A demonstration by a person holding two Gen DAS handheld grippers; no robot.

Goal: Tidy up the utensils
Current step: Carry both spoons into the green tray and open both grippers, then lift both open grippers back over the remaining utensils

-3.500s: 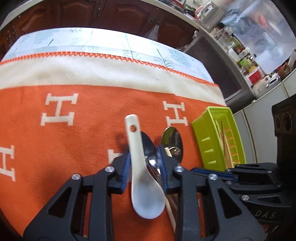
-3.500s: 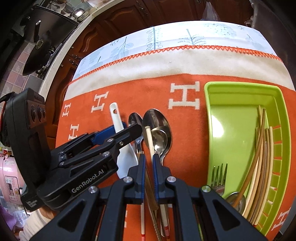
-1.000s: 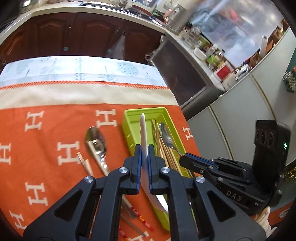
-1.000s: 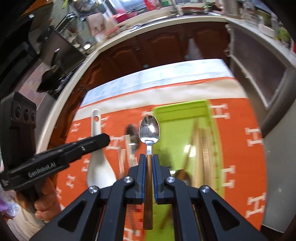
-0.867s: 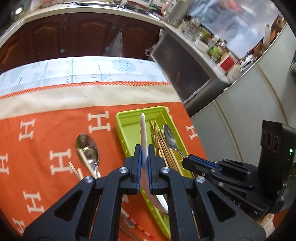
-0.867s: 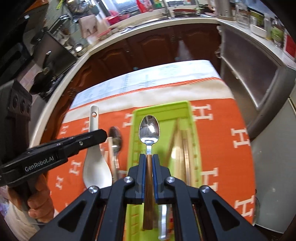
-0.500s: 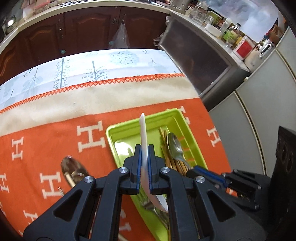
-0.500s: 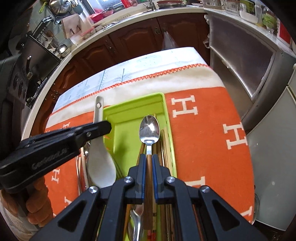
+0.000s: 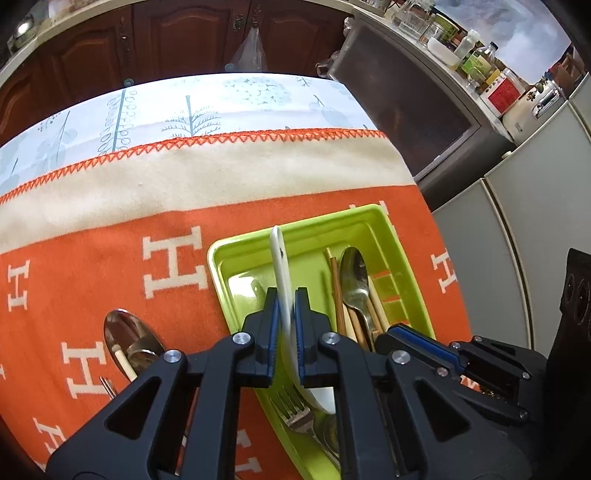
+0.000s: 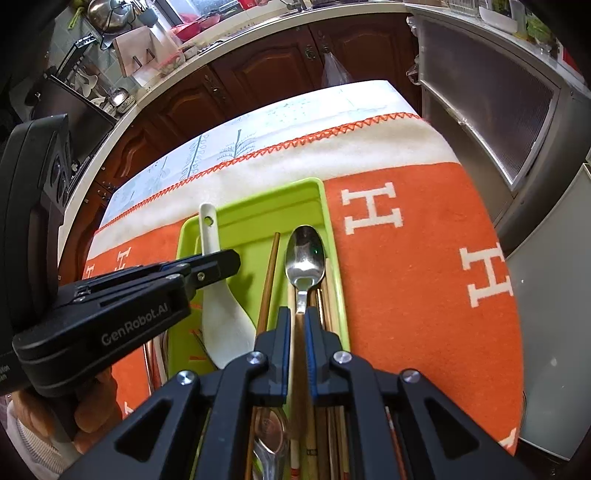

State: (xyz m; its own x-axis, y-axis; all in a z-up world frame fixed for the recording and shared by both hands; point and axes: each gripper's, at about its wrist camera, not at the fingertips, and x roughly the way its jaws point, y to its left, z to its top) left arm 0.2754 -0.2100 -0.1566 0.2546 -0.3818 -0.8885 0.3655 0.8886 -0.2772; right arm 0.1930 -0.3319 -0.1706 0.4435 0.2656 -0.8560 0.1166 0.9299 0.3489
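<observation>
lime-green plastic forms the utensil tray [image 9: 397,236], which is set on an orange blanket [image 9: 110,266] patterned with white h letters, toward the right side of the table. the left gripper [image 9: 285,295] is clamped on a white ceramic soup spoon [image 9: 279,258], held on edge with its handle pointing far and its bowl near, over the left part of the tray. seen from the right wrist, that same spoon [image 10: 218,314] is shown with its bowl low inside the tray and its handle end reaching past the far left rim. the right gripper [image 10: 296,314] is closed around the wooden handle of a metal spoon [image 10: 306,258], whose shiny bowl points far and lies over the right-hand side of the tray, above a bundle of chopsticks [image 10: 267,284]; whether the spoon already rests on them cannot be told. a fork [image 9: 295,410] is seen in the near part of the tray, below the soup spoon. on the blanket to the left of the tray, another metal spoon [image 9: 127,332] is left lying with a pale chopstick across it. a hand [image 10: 92,406] is visible wrapped around the left gripper's grip. dark wooden cabinets [image 9: 166,33] are seen beyond the far edge of the table.
</observation>
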